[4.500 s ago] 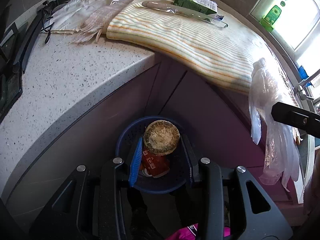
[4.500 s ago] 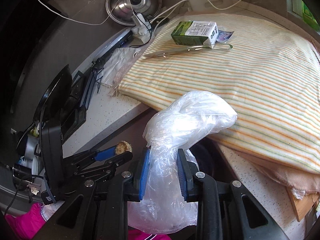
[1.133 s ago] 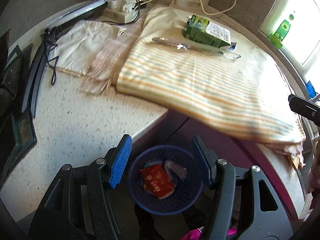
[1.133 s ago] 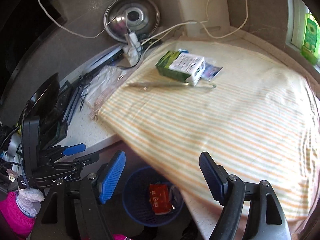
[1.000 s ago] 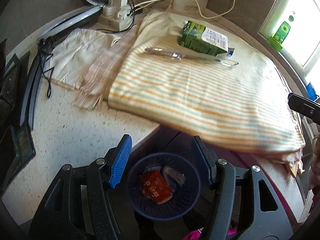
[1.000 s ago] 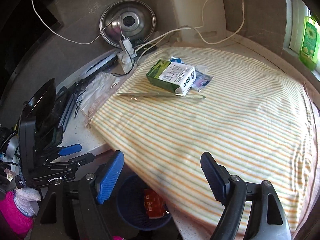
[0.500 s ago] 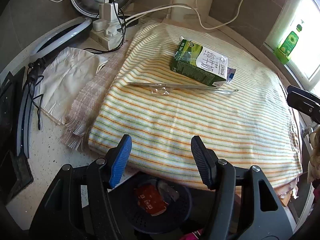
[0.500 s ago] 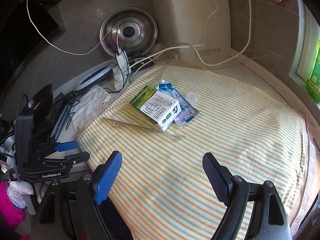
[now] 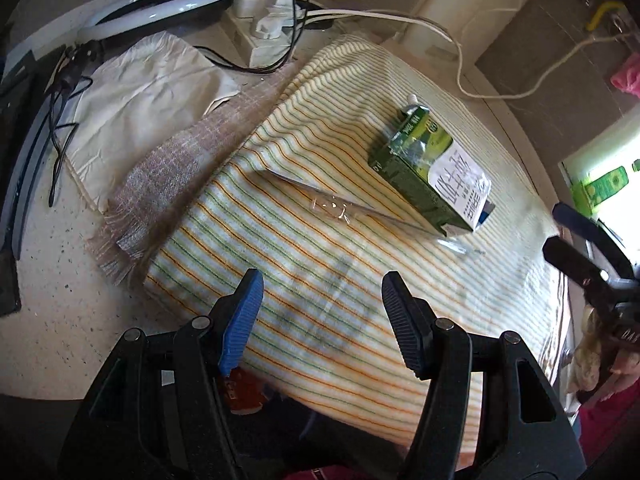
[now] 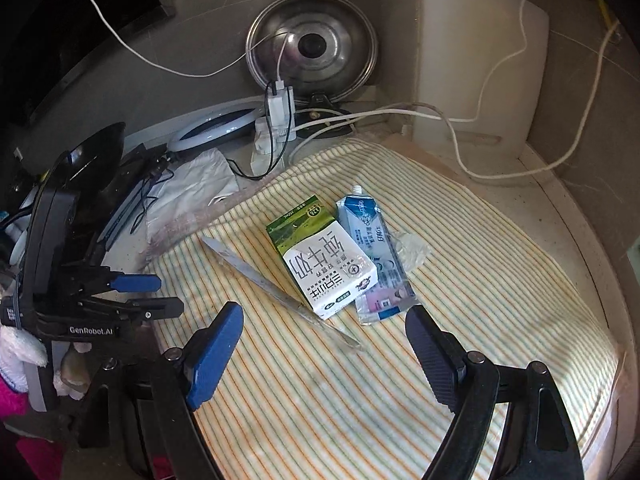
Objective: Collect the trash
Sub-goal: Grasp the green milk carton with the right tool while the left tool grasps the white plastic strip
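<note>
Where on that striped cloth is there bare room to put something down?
The near part of the striped cloth, between the open right gripper and the milk carton, is bare, and so is its right side beyond the blue pouch. It is crowded around the carton, the pouch and the clear plastic strip, and by the power strip with its cables.

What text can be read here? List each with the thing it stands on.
"GenRobot.AI": on the body of the left gripper, seen from the right wrist.
"纯牛奶": large characters on the white face of the milk carton.
"250mL": I think, on the carton's green top edge.
Blue pouch beside the carton: print too small to read.
Green bottle at the window: blurred.
</note>
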